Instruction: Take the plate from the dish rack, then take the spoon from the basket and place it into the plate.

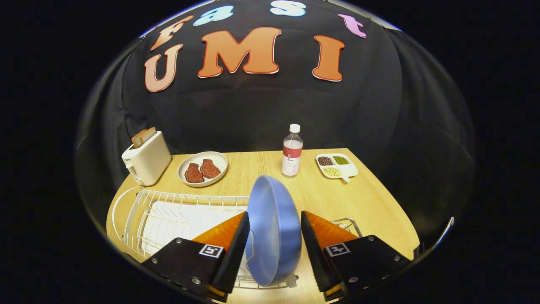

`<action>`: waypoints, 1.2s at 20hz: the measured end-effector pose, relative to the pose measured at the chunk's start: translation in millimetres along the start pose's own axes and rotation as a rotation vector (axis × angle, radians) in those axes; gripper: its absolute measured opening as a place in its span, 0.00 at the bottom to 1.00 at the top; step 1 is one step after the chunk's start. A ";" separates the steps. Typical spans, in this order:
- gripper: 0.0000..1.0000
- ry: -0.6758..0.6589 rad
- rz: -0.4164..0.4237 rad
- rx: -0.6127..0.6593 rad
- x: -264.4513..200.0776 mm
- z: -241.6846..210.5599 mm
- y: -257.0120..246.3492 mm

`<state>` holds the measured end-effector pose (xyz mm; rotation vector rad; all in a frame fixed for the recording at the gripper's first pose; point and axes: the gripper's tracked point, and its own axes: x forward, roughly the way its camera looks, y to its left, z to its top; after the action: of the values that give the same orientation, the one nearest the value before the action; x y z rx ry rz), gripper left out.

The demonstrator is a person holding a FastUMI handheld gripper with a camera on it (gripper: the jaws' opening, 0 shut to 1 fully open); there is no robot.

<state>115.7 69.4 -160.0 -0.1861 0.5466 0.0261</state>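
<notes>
Step in hand: taking the plate (273, 230) out of the dish rack (145, 213); I judge this the first step, with the spoon work not yet begun.
My gripper (274, 236): fingers spread, one on each side of the plate. The left finger sits at or very near the plate's hollow face; the right finger shows a sliver of gap from its back. I cannot say both press on it, so I count it as not yet pinched.
Plate: blue, standing on edge and leaning a little, between my fingers, its lower rim down among the rack wires.
Dish rack: white wire, under and to the left of my fingers, with a white tray beneath it.
Spoon and basket: I cannot pick them out; a bit of wire frame (348, 223) peeks past my right finger, and whether that is the basket I cannot tell.
Next move, as I judge it: close squarely on the plate, then lift straight up so the rim clears the wires. A smooth plate held on edge may slip or swing.
Surface: pale wooden table (371, 202), running beyond my fingers.
Beyond, left: a toaster (147, 162) with bread in it, and a dish with two pieces of meat (203, 169).
Beyond, ahead: a capped bottle (292, 151).
Beyond, right: a divided tray of beans (336, 165).
Room: black cloth wall behind the table.
</notes>
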 end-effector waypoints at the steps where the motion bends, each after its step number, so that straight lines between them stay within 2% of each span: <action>1: 0.63 0.015 -0.001 -0.002 2.1 -1.7 0.6; 2: 0.58 0.031 0.003 -0.003 4.3 -4.7 3.0; 3: 0.43 0.052 -0.008 0.000 4.4 -8.4 1.5; 4: 0.34 0.045 -0.029 0.003 6.0 -5.2 -3.2; 7: 0.25 0.059 -0.096 -0.005 7.1 -7.0 -21.4; 24: 0.22 0.002 -0.201 -0.075 -18.1 15.2 -27.1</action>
<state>110.1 46.0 -133.3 -0.3137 0.5275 -0.1496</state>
